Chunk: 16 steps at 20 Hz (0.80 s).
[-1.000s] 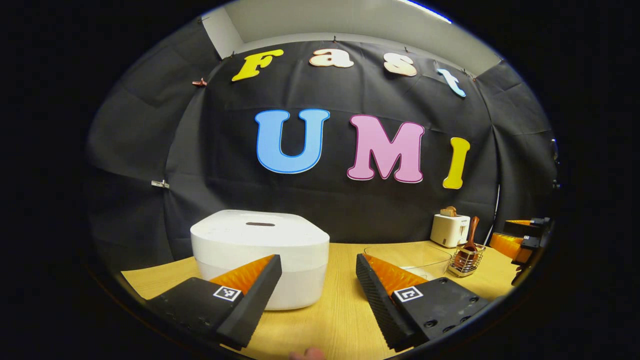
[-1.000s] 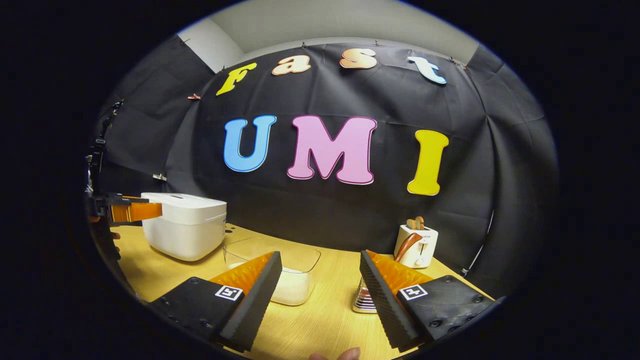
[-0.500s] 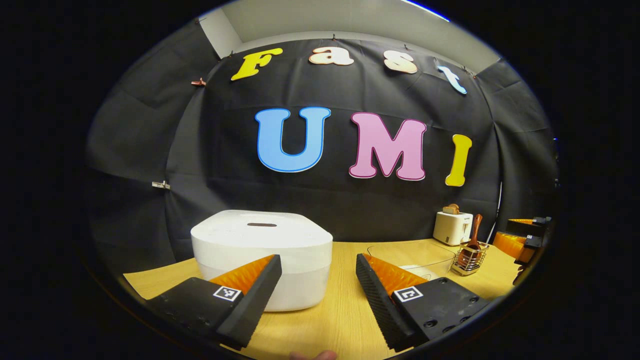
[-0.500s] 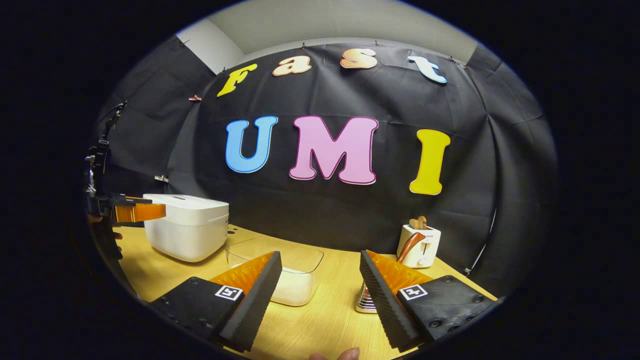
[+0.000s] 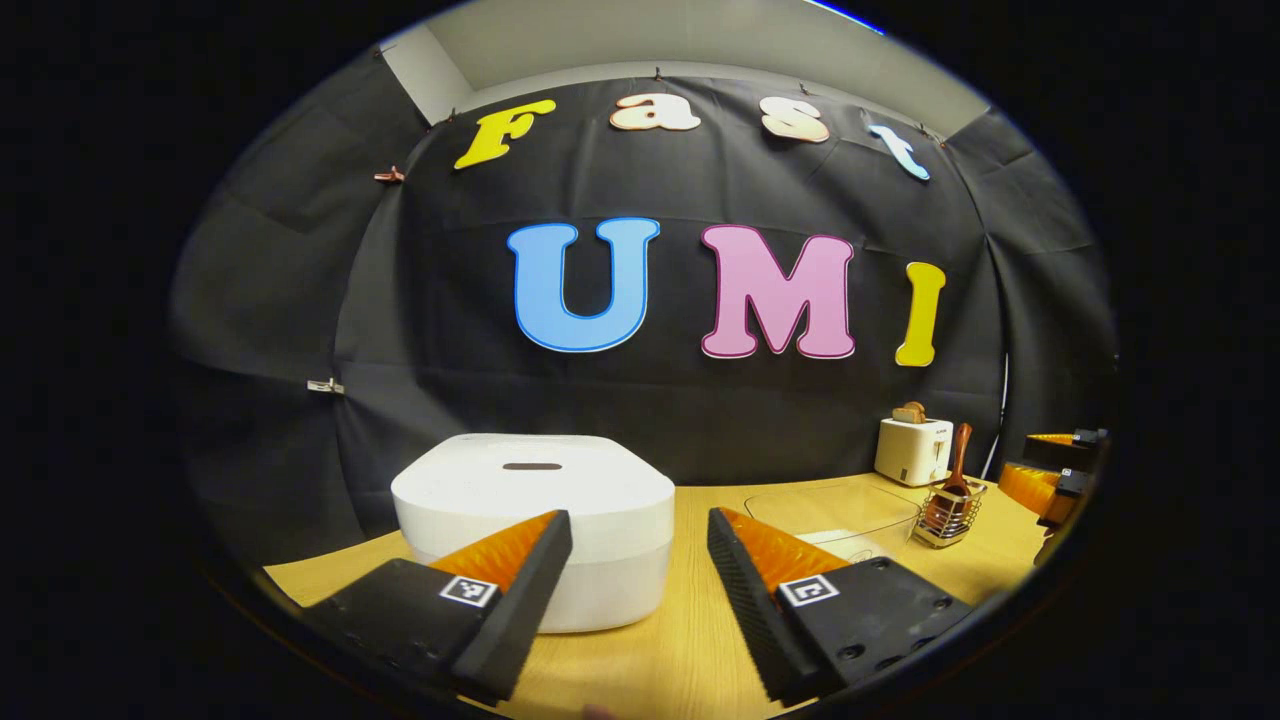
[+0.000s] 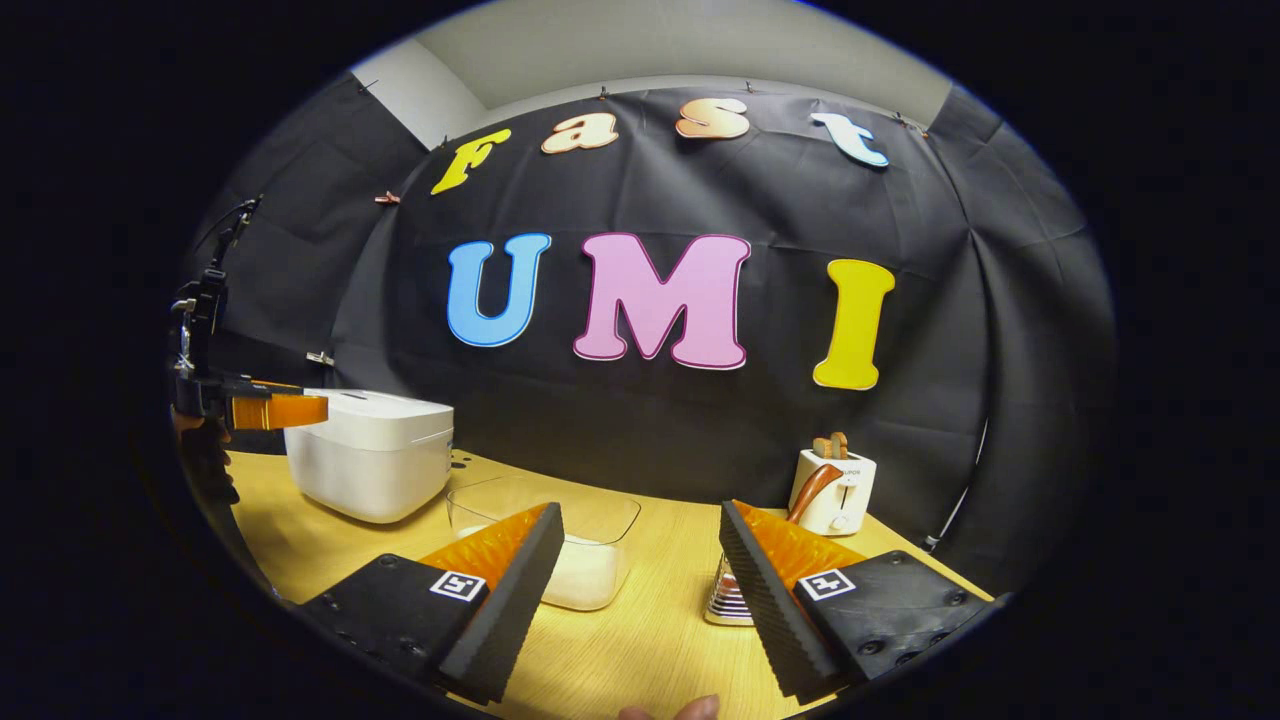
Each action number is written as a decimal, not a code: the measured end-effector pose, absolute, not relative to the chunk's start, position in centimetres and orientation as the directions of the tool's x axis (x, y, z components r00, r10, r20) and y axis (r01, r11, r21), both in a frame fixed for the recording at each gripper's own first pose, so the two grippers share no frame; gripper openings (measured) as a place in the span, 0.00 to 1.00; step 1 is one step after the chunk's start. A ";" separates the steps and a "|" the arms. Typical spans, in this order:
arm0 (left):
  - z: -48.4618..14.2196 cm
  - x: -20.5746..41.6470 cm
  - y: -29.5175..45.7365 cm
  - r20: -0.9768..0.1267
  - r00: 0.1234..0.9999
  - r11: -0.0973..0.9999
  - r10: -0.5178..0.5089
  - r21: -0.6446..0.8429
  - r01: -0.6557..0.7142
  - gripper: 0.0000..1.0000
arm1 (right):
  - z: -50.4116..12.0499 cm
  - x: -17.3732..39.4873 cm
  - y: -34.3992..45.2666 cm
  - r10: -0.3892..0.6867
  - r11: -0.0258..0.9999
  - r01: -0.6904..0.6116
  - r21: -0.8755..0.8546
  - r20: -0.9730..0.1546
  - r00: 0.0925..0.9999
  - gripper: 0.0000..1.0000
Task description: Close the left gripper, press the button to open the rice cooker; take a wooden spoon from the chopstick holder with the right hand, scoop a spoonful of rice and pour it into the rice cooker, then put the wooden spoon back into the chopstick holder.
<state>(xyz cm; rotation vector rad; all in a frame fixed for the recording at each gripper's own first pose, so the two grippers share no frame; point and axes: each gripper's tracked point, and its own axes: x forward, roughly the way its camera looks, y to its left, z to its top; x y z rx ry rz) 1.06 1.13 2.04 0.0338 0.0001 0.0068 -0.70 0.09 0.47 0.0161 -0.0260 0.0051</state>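
Rice cooker [image 5: 535,525]: white, lid down, standing on the wooden table [image 5: 690,640] against the black cloth wall. In the left gripper view it sits just ahead of the left gripper [image 5: 640,575], offset toward that gripper's left finger [image 5: 510,590], whose tip overlaps the cooker's front wall in the picture; contact cannot be judged. The fingers stand wide apart with nothing between them but bare tabletop.

In the right gripper view the cooker [image 6: 368,452] is far to the left, well apart from the right gripper [image 6: 640,570], with the left gripper [image 6: 262,410] held beside it and above table level.

Right gripper: fingers also spread wide, holding nothing. Between and beyond them, a clear container of rice [image 6: 560,545] lies partly behind the left finger, and the chopstick holder [image 6: 728,595] sits just behind the right finger, mostly hidden. The wooden spoon [image 6: 812,490] handle rises from it, tilted toward a white toaster [image 6: 835,490] farther back.

Left gripper view, right side: clear container [image 5: 835,510], wire chopstick holder [image 5: 950,512] with the spoon [image 5: 958,460] upright in it, toaster [image 5: 912,450] behind, right gripper [image 5: 1050,475] at the edge
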 end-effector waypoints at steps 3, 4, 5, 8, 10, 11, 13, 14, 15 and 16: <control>3.2 1.3 1.8 -0.007 1.000 1.000 0.007 0.003 -0.007 0.57 | 0.3 -1.0 -0.2 0.001 1.000 -0.001 0.013 0.025 1.000 0.97; 4.0 1.4 1.8 -0.001 1.000 1.000 -0.005 -0.015 0.005 0.48 | 0.4 -1.1 -0.4 -0.001 1.000 0.001 0.012 0.027 1.000 0.97; 4.6 1.6 2.0 0.007 1.000 0.999 -0.017 -0.036 0.017 0.39 | 0.6 -1.1 -0.5 -0.004 1.000 0.003 0.013 0.031 1.000 0.97; 6.5 2.5 5.2 0.027 0.998 0.998 0.058 -0.032 -0.057 0.13 | 0.8 -1.4 -0.9 -0.010 1.000 0.009 0.020 0.040 0.999 0.97; 8.1 3.5 5.9 0.041 0.997 0.998 0.062 -0.018 -0.061 0.05 | 0.7 -1.5 -1.2 -0.015 1.000 0.014 0.018 0.041 0.999 0.97; 8.7 4.1 5.8 0.037 0.998 0.999 0.045 -0.019 -0.045 0.05 | 0.6 -1.6 -1.3 -0.018 1.000 0.017 0.017 0.040 0.999 0.97; 9.5 5.4 6.1 -0.002 1.000 1.000 0.022 -0.007 -0.022 0.05 | 0.5 -1.7 -1.5 -0.021 1.000 0.020 0.022 0.034 0.999 0.97; 9.9 6.2 6.3 -0.026 1.000 1.000 0.011 -0.006 -0.011 0.05 | 0.5 -1.8 -1.5 -0.021 0.999 0.020 0.028 0.035 0.999 0.97; 10.1 7.1 6.6 -0.055 0.998 1.000 -0.001 -0.010 0.001 0.07 | 0.6 -1.8 -1.6 -0.022 0.999 0.020 0.032 0.037 0.999 0.97; 10.3 8.1 6.8 -0.082 0.997 1.000 -0.011 -0.010 0.010 0.07 | 0.7 -1.8 -1.6 -0.023 0.999 0.021 0.031 0.040 0.999 0.97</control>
